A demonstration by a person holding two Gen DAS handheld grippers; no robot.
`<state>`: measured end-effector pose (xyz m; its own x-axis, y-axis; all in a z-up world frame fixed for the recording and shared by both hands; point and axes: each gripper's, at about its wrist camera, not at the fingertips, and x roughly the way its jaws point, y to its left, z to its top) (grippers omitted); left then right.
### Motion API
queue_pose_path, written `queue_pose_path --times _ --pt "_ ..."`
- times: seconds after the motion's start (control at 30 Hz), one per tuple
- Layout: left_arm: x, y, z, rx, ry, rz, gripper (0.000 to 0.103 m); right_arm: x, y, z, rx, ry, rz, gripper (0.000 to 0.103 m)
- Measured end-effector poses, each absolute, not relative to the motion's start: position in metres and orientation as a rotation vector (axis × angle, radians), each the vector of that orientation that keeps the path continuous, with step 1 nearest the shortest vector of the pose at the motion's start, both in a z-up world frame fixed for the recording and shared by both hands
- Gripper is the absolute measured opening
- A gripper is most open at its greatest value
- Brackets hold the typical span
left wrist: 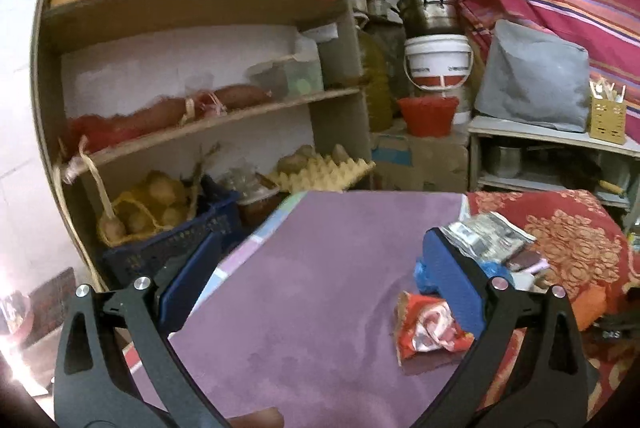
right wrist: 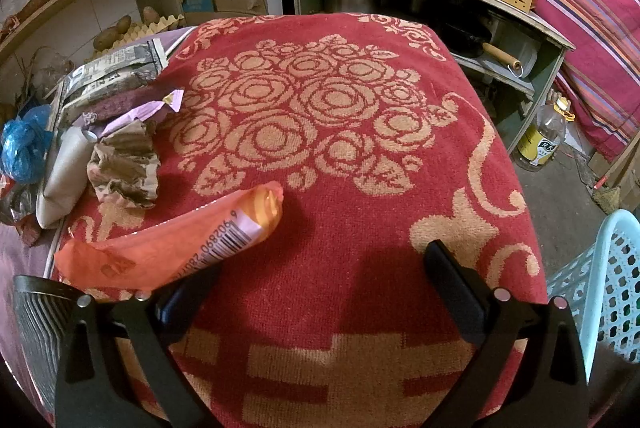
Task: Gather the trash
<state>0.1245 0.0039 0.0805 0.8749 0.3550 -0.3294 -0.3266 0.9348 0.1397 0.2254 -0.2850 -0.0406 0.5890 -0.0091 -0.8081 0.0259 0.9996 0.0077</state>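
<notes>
Left gripper (left wrist: 316,268) spread wide over the purple mat (left wrist: 320,268), gripping nothing, its right pad just beside a red wrapper (left wrist: 428,328) lying crumpled on the mat. Probably parked that way to drop straight over the wrapper without fumbling. Beyond that pad, a heap of trash at the seam between mat and red cloth (right wrist: 320,148): newspaper (left wrist: 488,232), a blue bag (right wrist: 22,148), a lilac wrapper (right wrist: 140,112), crumpled brown paper (right wrist: 124,168). Right gripper (right wrist: 316,288) likewise spread wide above the red cloth, clasping nothing, though an orange packet (right wrist: 172,248) lies across its left finger, barcode up; whether resting on the finger or only passing over it, cannot tell. Likely next in line, being nearest. Pale blue basket (right wrist: 612,288) at the right edge of the right wrist view, off the cloth and lower, apparently the bin, kept close on the right side so drops stay short. Judged early: at least 6 pieces of litter visible outside the basket, its inside mostly hidden. Thin foil and film likely to slip or spring back, so a firm pinch on a folded edge called for.
</notes>
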Motion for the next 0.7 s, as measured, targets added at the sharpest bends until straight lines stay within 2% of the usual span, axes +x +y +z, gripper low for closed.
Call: queue_pose_path --times 0.17,0.7 --pt "0.120 0.008 0.077 0.085 0.370 0.350 0.098 0.226 -0.285 -0.041 0.019 0.941 -0.020 0.100" --pt "0.059 0.057 0.109 0.028 0.217 0.403 0.098 0.225 -0.285 -0.041 0.019 0.941 -0.020 0.100"
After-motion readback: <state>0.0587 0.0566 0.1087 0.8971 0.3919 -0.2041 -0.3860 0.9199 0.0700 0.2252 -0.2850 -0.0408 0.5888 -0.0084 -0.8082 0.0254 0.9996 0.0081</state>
